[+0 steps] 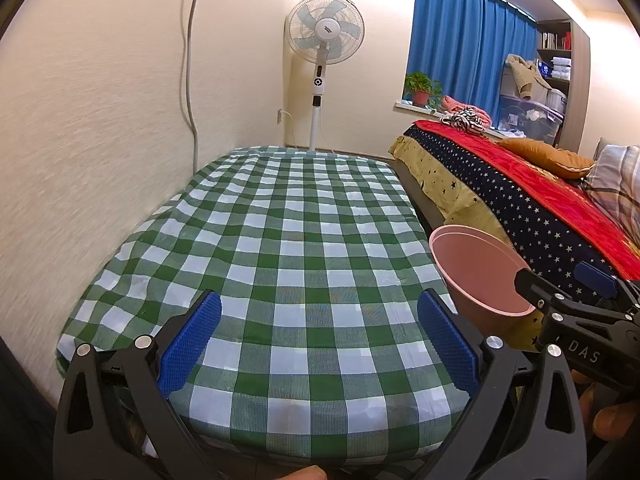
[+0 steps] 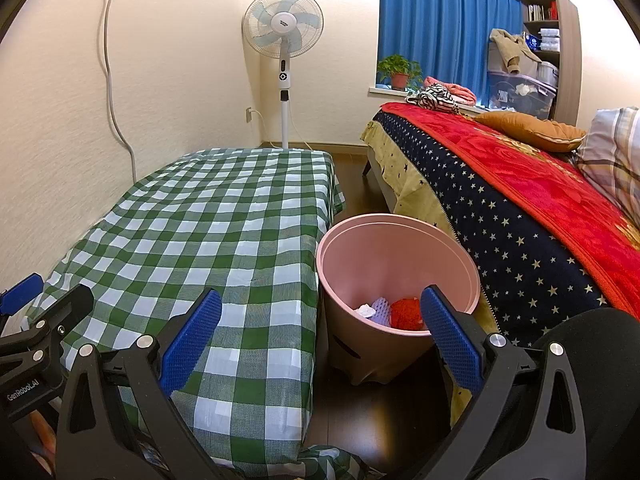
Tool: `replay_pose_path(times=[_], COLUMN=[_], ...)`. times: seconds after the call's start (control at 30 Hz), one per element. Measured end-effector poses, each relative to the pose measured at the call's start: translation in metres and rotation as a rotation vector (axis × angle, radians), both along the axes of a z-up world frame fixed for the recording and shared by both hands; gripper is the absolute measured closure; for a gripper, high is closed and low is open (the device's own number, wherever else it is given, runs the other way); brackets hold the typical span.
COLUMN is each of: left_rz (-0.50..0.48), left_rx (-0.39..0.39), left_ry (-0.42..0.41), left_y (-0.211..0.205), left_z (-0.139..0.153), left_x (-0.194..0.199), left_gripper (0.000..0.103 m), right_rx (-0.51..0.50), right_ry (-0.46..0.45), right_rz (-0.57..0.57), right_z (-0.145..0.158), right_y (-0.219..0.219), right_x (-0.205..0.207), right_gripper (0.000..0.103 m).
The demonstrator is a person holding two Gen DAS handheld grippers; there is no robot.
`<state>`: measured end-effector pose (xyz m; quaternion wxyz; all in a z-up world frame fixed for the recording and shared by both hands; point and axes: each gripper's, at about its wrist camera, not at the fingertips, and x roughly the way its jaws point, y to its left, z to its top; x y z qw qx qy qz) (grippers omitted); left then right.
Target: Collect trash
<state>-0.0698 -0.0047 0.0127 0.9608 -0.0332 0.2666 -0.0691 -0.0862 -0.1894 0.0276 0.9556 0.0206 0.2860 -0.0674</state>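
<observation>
A pink waste bin stands on the dark floor between the checkered table and the bed; it also shows in the left wrist view. Inside it lie a red crumpled piece, a pale purple piece and a white scrap. My left gripper is open and empty over the near end of the green-and-white checkered tablecloth. My right gripper is open and empty, above the table's right edge and the bin's near rim. The right gripper also shows in the left wrist view, beside the bin.
A bed with a star-patterned cover and red blanket runs along the right. A standing fan is at the far wall. A cable hangs down the left wall. A potted plant sits on the windowsill.
</observation>
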Motion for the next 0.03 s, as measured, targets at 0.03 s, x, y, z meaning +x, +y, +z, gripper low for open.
replay_pose_path(times=[0.03], left_rz=[0.000], left_rx=[0.000], left_ry=[0.001], left_y=[-0.0009], left_z=[-0.0001], left_x=[-0.0004], left_gripper=[0.008], right_rx=[0.000], right_ry=[-0.001], right_rz=[0.000], right_z=[0.0000], right_y=[0.0000], right_x=[-0.0001], right_gripper=[0.005])
